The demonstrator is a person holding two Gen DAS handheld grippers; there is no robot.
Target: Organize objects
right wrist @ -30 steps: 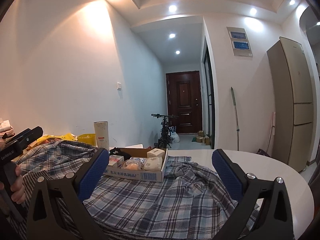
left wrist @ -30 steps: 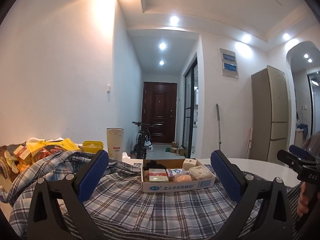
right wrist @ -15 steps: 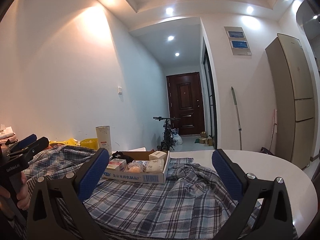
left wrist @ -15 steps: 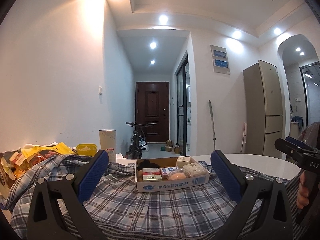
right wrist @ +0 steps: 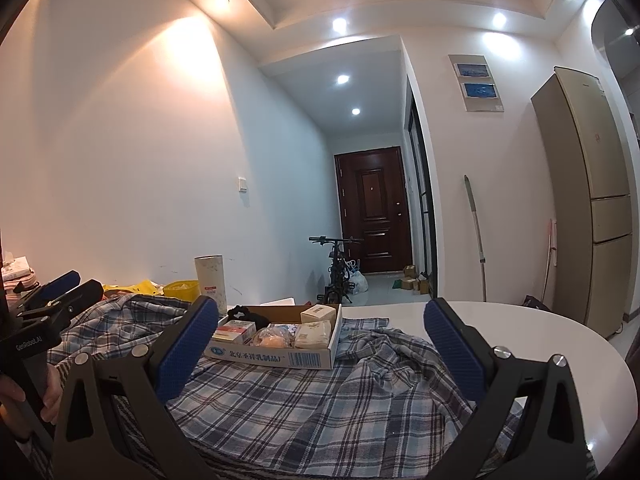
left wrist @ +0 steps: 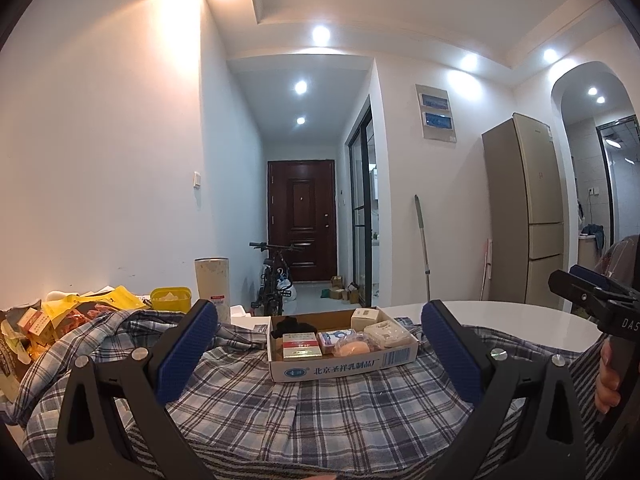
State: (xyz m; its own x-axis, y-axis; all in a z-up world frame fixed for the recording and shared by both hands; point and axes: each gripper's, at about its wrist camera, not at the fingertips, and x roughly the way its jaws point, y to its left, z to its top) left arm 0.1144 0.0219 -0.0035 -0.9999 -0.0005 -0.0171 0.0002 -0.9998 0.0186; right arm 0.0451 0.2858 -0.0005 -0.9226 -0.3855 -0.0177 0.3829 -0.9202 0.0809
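A shallow cardboard box [left wrist: 344,366] [right wrist: 276,356] sits on a blue plaid shirt [left wrist: 280,408] [right wrist: 304,400] spread over a white round table [right wrist: 560,344]. The box holds a red-and-white pack [left wrist: 301,345], a wrapped orange item [left wrist: 354,347], pale packets [left wrist: 390,330], a small carton [left wrist: 365,316] and a black item [left wrist: 289,325]. My left gripper [left wrist: 318,350] is open and empty, just short of the box. My right gripper [right wrist: 320,350] is open and empty, also facing the box. Each gripper shows at the edge of the other's view.
A heap of yellow snack bags [left wrist: 72,312], a yellow tub [left wrist: 171,298] and a tall paper tube [left wrist: 212,284] stand at the table's left back. Beyond are a hallway with a bicycle [left wrist: 276,276], a door, and a fridge [left wrist: 524,224] at right.
Both grippers have tilted and shifted slightly, so the box sits a little lower and more central in each view. Both jaws stay open. Nothing on the table has moved.
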